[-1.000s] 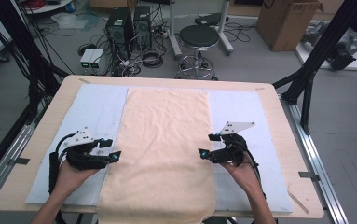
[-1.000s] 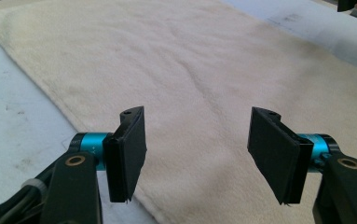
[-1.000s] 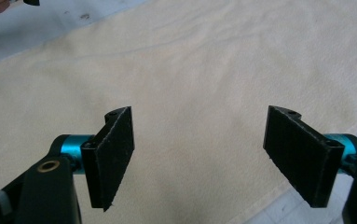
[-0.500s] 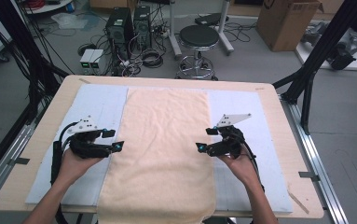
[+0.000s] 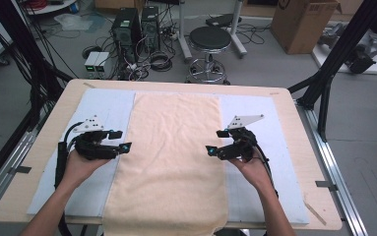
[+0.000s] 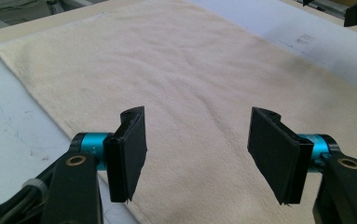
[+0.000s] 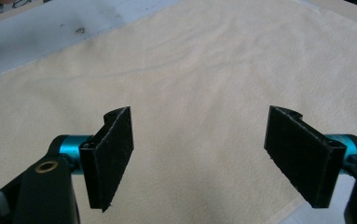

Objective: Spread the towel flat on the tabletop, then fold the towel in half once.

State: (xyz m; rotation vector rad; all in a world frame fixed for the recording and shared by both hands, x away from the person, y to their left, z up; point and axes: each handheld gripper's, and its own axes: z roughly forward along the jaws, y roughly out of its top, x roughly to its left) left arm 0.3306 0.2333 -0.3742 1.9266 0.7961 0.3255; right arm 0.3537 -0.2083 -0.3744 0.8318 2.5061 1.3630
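Observation:
A cream towel (image 5: 173, 152) lies flat down the middle of a pale mat (image 5: 102, 105) on the wooden table, its near end reaching the front edge. My left gripper (image 5: 121, 140) hovers at the towel's left edge, pointing inward, open with nothing between its jaws. My right gripper (image 5: 216, 141) hovers at the towel's right edge, also open and empty. In the left gripper view the left gripper (image 6: 204, 151) stands wide over the towel (image 6: 204, 70) near its hem. In the right gripper view the right gripper (image 7: 206, 156) is spread above the towel (image 7: 199, 65).
The mat (image 5: 269, 147) shows bare on both sides of the towel. The table's wooden rim (image 5: 294, 118) runs around it. Beyond the far edge stand a black stool (image 5: 209, 39), computer towers (image 5: 127, 27) with cables, and a cardboard box (image 5: 304, 19).
Both hands have moved a little away from the person along the towel's side edges and risen slightly. Both grippers stay open and empty.

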